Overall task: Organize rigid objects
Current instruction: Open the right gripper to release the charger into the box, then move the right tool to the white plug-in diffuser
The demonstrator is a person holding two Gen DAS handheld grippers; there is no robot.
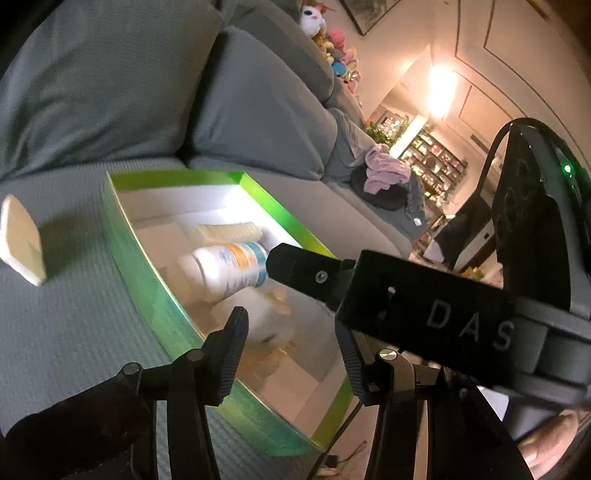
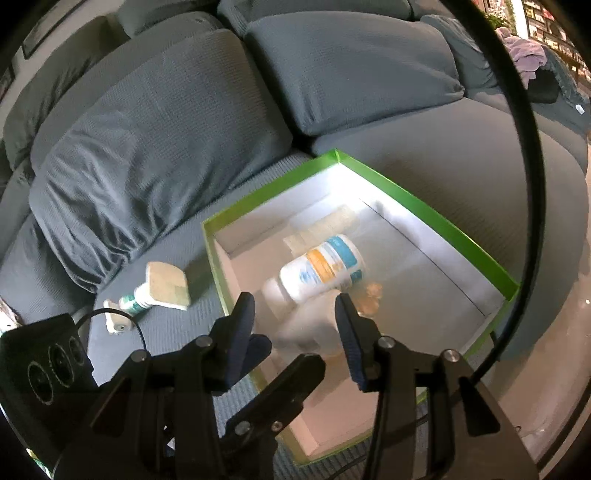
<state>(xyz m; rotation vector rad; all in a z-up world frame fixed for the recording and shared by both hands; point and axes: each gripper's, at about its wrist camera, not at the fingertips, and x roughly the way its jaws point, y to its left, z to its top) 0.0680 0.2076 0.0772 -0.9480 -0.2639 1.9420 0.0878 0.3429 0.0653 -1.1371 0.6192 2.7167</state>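
One green box [image 2: 436,218] sits on the sofa [image 2: 147,147], holding one white bottle [image 2: 321,269] lying on its side. Both the left gripper [image 1: 291,350] and right gripper [image 2: 295,321] hover wide open, empty. One beige block [image 2: 166,284] lies left, outside.

A grey-blue sofa [image 2: 155,147] fills the upper half of both views, its back cushions [image 2: 354,62] side by side. In the left wrist view, plush toys [image 1: 334,44] crowd the sofa's top at upper centre, a framed picture [image 1: 364,14] hangs above them, a lilac cloth [image 1: 386,168] lies bunched at centre right, and lit shelves [image 1: 432,155] glow behind it.
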